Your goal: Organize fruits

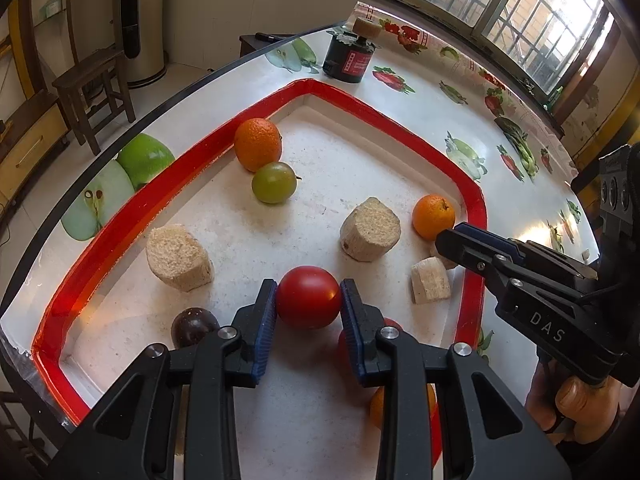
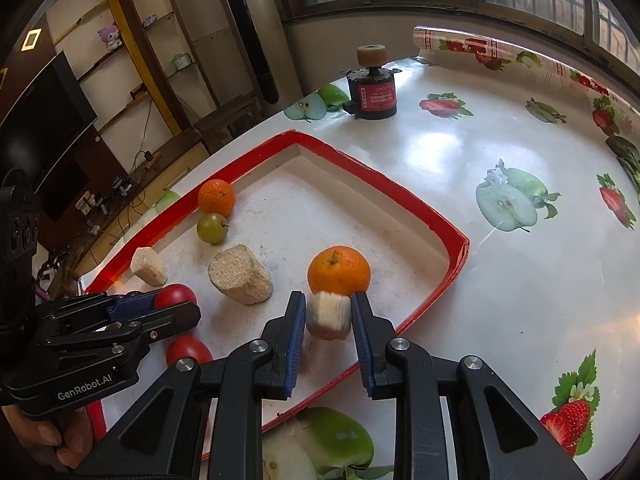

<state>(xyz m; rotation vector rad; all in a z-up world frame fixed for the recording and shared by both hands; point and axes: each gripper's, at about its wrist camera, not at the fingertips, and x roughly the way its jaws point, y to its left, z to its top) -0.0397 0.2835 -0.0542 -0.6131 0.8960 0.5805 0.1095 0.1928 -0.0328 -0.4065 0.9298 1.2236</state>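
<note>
A red-rimmed white tray (image 1: 168, 188) (image 2: 424, 216) holds the fruit. My left gripper (image 1: 308, 300) is shut on a red tomato (image 1: 309, 302) (image 2: 175, 295) just above the tray floor. My right gripper (image 2: 328, 314) is shut on a small pale sugarcane chunk (image 2: 329, 316), beside an orange (image 2: 339, 270) (image 1: 434, 216). Another orange (image 1: 257, 144) and a green plum (image 1: 274, 182) lie at the far corner. Two big sugarcane chunks (image 1: 178, 258) (image 1: 370, 234), a small one (image 1: 430, 284), a dark passion fruit (image 1: 194, 326) and a second tomato (image 2: 188, 351) also lie in the tray.
The tray sits on a table with a fruit-print cloth (image 2: 508, 200). A black and red cylinder with a cork-like top (image 1: 349, 58) (image 2: 374, 88) stands at the far table edge. A wooden stool (image 1: 94, 92) and shelves stand beyond.
</note>
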